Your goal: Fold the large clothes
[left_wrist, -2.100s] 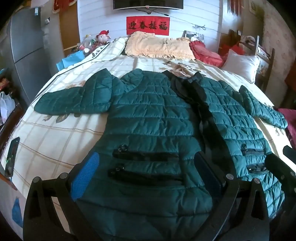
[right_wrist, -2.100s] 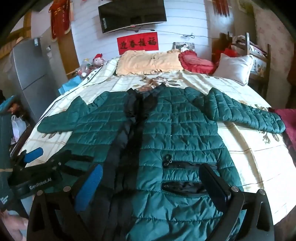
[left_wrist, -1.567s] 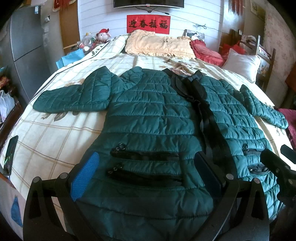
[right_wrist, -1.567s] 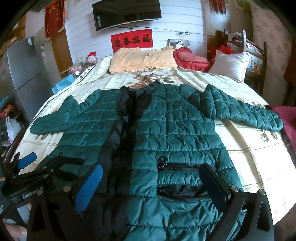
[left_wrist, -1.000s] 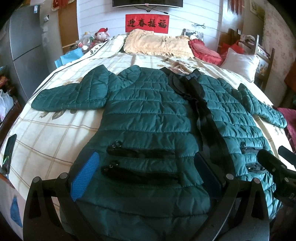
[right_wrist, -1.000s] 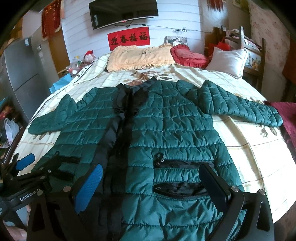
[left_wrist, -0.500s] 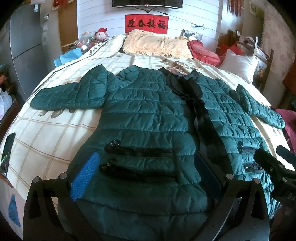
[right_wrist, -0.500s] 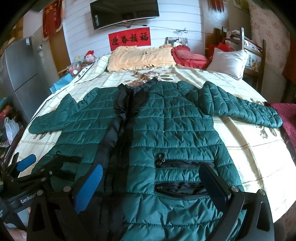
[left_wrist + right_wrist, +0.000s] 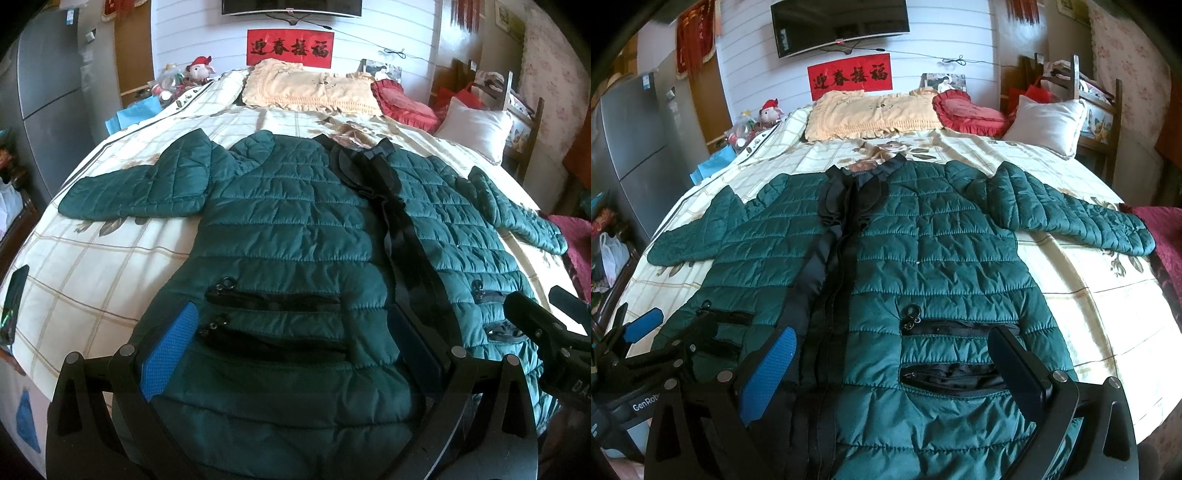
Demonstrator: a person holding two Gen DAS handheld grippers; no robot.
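Note:
A dark green quilted jacket (image 9: 295, 229) lies flat and face up on the bed, with a black front placket, black pocket zips and both sleeves spread out sideways; it also shows in the right wrist view (image 9: 923, 258). My left gripper (image 9: 291, 343) is open and empty, hovering over the jacket's lower left front by the pockets. My right gripper (image 9: 894, 362) is open and empty over the lower right front. Each gripper shows at the edge of the other's view.
The bed (image 9: 92, 266) has a cream checked cover. Pillows (image 9: 310, 88) and a red cushion (image 9: 967, 110) lie at the head, a white pillow (image 9: 1045, 125) at the right. A phone (image 9: 13, 295) lies at the bed's left edge. A fridge (image 9: 48, 85) stands at the left.
Both grippers have drifted slightly forward and up over the jacket's hem area. Both stay open and the jacket has not moved.

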